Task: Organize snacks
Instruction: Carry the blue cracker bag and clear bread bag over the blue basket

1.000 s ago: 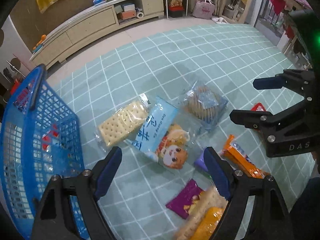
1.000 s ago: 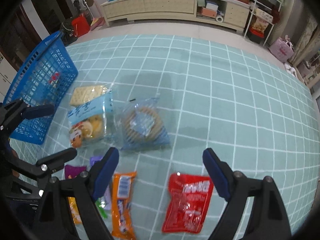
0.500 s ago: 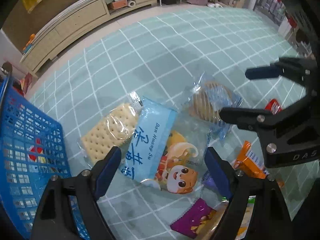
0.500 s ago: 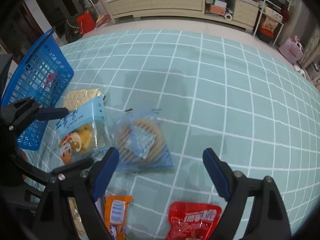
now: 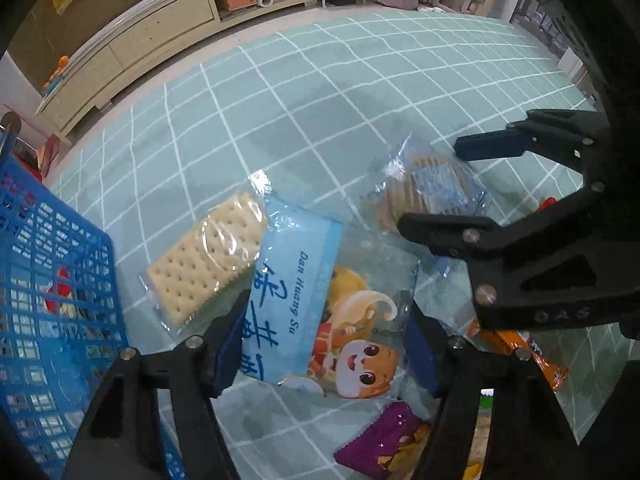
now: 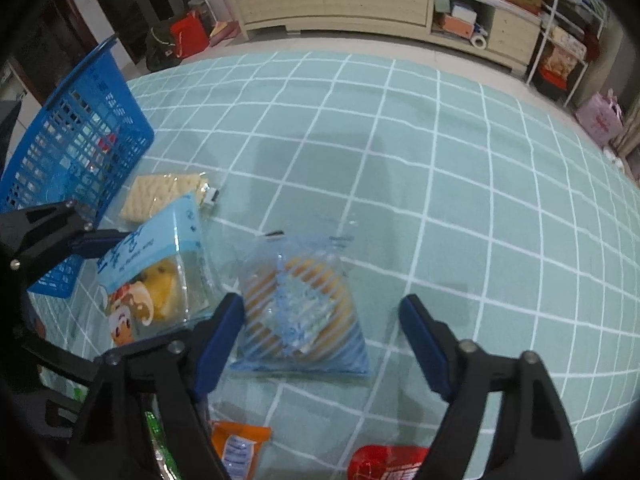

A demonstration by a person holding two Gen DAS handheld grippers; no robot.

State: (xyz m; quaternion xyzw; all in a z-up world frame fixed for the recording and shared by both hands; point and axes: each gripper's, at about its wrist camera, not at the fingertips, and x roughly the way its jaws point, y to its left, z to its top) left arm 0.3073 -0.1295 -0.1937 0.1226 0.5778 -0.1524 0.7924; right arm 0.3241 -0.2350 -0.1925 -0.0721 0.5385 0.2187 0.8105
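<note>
Snack packs lie on a teal checked mat. My left gripper point(image 5: 324, 344) is open, its fingers on either side of a light blue cartoon snack bag point(image 5: 316, 308), close above it. A cracker pack point(image 5: 208, 252) lies left of that bag. My right gripper point(image 6: 322, 336) is open around a clear blue-striped biscuit bag point(image 6: 300, 312). That bag also shows in the left wrist view point(image 5: 424, 188). A blue basket point(image 5: 44, 280) stands at the left and shows in the right wrist view point(image 6: 76, 152).
An orange pack point(image 5: 524, 352) and a purple pack point(image 5: 384, 440) lie near the bottom of the left wrist view. A red pack point(image 6: 384, 462) and an orange pack point(image 6: 236, 444) lie below my right gripper. A long low cabinet point(image 6: 360, 4) stands beyond the mat.
Both grippers have moved forward and down toward the mat. The left now straddles the cartoon bag and the right straddles the striped biscuit bag. Both stay open.
</note>
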